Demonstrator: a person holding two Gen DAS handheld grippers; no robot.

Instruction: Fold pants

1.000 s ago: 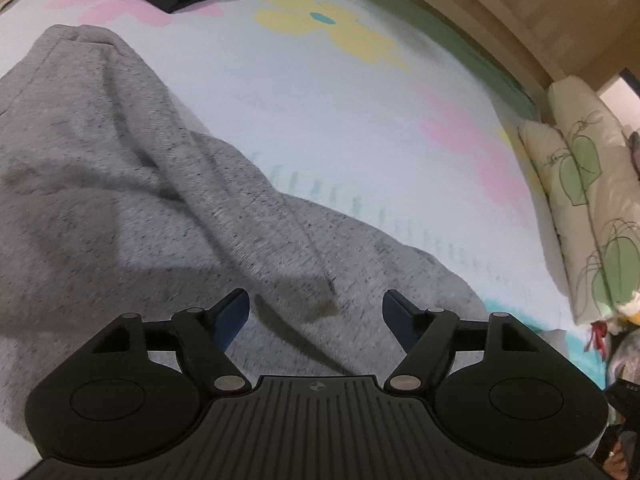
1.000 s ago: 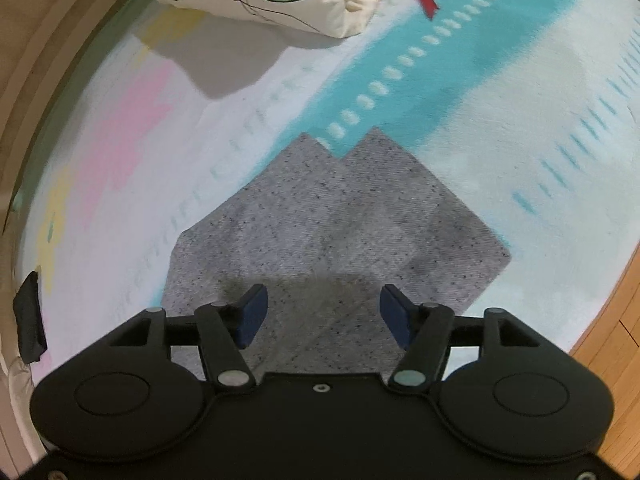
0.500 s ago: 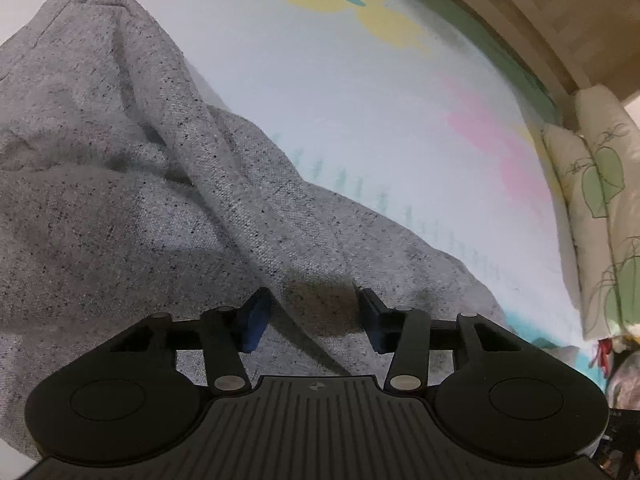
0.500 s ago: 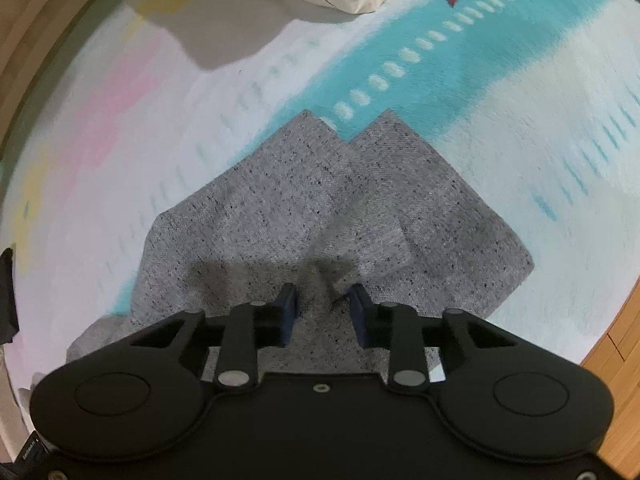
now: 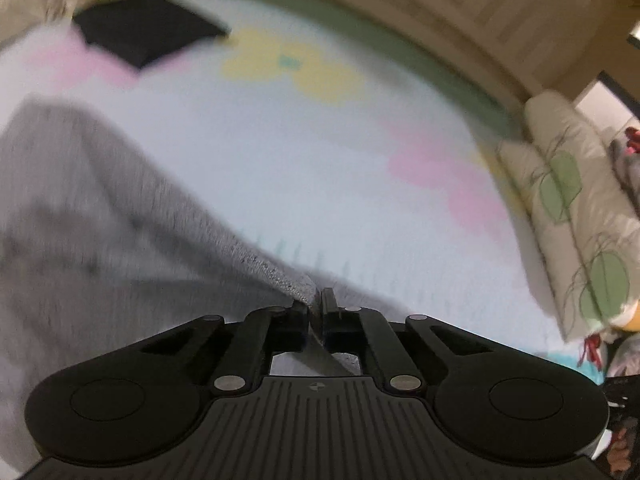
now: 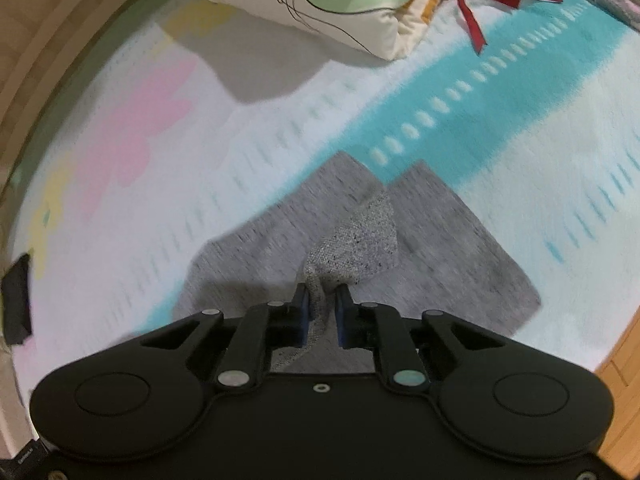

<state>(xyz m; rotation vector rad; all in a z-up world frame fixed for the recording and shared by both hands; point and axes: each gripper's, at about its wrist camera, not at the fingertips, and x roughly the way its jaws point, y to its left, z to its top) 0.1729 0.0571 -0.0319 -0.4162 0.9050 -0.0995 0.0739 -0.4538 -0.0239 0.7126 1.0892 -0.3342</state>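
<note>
The grey speckled pants (image 5: 100, 216) lie on a pastel flowered mat (image 5: 320, 168). In the left wrist view my left gripper (image 5: 316, 304) is shut on a raised edge of the pants, and the cloth stretches away to the left. In the right wrist view my right gripper (image 6: 322, 300) is shut on a pinched fold of the pants (image 6: 360, 240), lifted a little above the two flat leg ends (image 6: 440, 216). Both views are blurred by motion.
A folded black garment (image 5: 144, 36) lies at the far left of the mat, also at the left edge of the right wrist view (image 6: 16, 300). Leaf-printed pillows (image 5: 576, 216) lie along the right side, with a red ribbon (image 6: 480, 4). Wooden floor (image 6: 624, 368) borders the mat.
Both grippers have shut on the pants and lifted the cloth off the mat. A second ago both were open above the flat fabric.
</note>
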